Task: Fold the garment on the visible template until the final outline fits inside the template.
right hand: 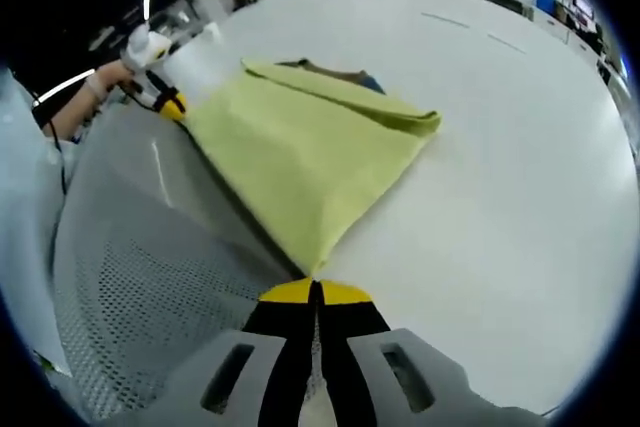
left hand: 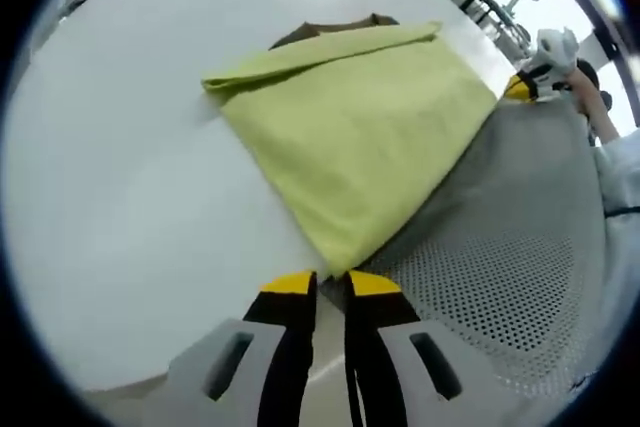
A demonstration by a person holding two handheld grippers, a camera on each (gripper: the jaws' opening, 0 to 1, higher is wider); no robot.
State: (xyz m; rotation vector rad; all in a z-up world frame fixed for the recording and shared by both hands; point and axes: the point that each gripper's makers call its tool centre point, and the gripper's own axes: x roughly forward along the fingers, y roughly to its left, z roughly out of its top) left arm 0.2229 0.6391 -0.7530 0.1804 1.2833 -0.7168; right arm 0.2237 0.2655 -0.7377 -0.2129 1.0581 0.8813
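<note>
**Q:** On the white table (left hand: 120,197), where does the garment lie, as the left gripper view records it?

**A:** The yellow-green garment (left hand: 350,137) lies partly folded across the table, one long edge meeting a grey perforated sheet (left hand: 520,267), which may be the template. A folded flap forms its far edge, and a dark brown collar (left hand: 335,29) shows just beyond that flap. The garment tapers to a corner at the bottom of the view.

**Q:** State of the left gripper?

**A:** The left gripper (left hand: 332,283) has its yellow-tipped black jaws nearly together, with the garment's near corner pinched between the tips.

**Q:** What enters at the upper right of that view?

**A:** The right gripper (left hand: 528,85), yellow-tipped, at the garment's far corner, held by a person's hand (left hand: 590,97).

**Q:** And the right gripper view?

**A:** The garment (right hand: 300,162) again narrows to a corner at the bottom of the view, lying between the table (right hand: 500,197) and the perforated sheet (right hand: 140,277). The right gripper (right hand: 315,293) has its jaws closed together on that corner. The collar (right hand: 335,73) shows past the folded flap.

**Q:** Upper left of that view?

**A:** The left gripper (right hand: 165,102) at the garment's other corner, held by a hand (right hand: 105,82); its jaw state cannot be told from this view.
</note>
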